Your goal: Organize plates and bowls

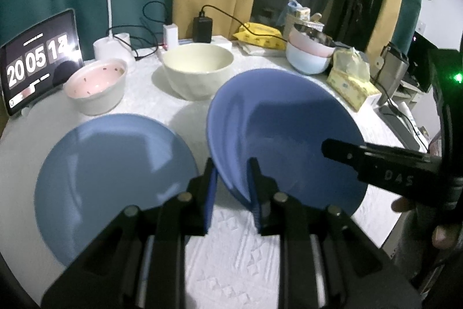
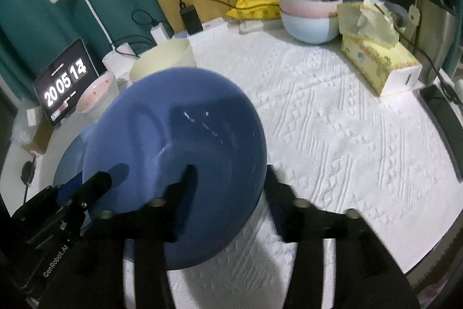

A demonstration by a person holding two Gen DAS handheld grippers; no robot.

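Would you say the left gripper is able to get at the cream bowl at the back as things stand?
Probably not directly. The left gripper straddles the near rim of the tilted dark blue plate, and that plate stands between it and the cream bowl. The plate would need to be set down first.

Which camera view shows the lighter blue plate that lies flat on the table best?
The left wrist view: the lighter blue round plate shows almost whole, flat on the white tablecloth. In the right wrist view only a sliver shows behind the tilted darker blue plate.

Dark blue plate (image 1: 285,132) tilted, partly over the flat lighter blue plate (image 1: 115,175).
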